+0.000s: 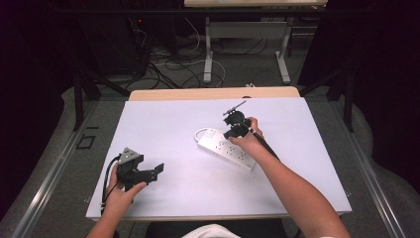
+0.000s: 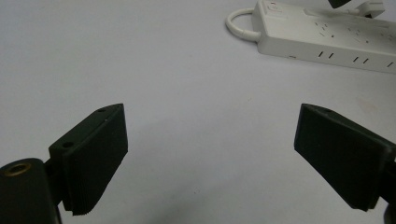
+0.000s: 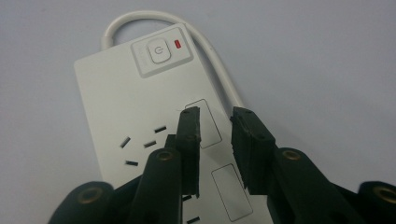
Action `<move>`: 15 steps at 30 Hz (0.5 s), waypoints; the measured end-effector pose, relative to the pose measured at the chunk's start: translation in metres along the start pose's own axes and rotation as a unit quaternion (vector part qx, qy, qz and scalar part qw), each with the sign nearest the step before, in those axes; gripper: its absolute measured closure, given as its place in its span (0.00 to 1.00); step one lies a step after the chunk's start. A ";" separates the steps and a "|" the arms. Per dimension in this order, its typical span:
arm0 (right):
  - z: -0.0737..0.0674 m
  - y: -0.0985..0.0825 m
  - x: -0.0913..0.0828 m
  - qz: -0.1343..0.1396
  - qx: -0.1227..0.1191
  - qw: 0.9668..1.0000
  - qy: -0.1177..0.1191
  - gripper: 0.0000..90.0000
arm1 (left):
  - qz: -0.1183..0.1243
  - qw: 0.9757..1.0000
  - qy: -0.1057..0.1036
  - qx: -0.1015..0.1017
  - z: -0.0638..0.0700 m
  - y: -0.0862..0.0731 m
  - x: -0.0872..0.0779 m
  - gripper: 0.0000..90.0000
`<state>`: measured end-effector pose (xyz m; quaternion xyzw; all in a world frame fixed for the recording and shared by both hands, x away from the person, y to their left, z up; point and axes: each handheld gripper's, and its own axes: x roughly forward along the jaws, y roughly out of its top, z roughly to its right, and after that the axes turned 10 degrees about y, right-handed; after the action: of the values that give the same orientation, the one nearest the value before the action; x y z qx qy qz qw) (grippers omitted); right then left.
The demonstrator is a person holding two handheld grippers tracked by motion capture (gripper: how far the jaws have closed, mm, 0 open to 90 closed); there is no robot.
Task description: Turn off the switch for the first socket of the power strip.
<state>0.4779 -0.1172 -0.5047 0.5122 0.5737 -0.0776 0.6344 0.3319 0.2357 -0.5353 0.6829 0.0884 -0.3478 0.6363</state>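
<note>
While right gripper hovers over power strip mid-surface, jaws narrowly apart, empty: descent risks jabbing power button, skidding strip. Left gripper wide open, empty, well apart.

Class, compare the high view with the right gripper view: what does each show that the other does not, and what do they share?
High view alone: the person's forearms, the left gripper held open low over the near left of the table, the floor cables and a second table's legs beyond.

Right gripper view alone: close detail of the power strip: its power button, red indicator and socket slots.

Shared: the white power strip with its looped cord, and the right gripper poised over the strip's switch end, jaws a narrow gap apart, clamping nothing.
</note>
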 end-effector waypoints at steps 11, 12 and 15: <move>-0.001 -0.001 -0.004 0.005 0.010 1.000 0.003 0.70 | 0.002 1.000 0.001 -0.002 0.000 0.000 0.001 0.11; 0.000 0.000 -0.006 0.001 0.010 1.000 0.001 0.69 | 0.001 1.000 0.000 -0.002 0.000 0.000 0.001 0.11; 0.000 -0.001 -0.007 0.002 0.009 1.000 0.002 0.66 | 0.001 1.000 0.000 -0.001 0.000 0.000 0.001 0.11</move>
<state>0.4748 -0.1206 -0.4996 0.5193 0.5731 -0.0806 0.6287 0.3322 0.2353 -0.5357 0.6820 0.0878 -0.3471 0.6377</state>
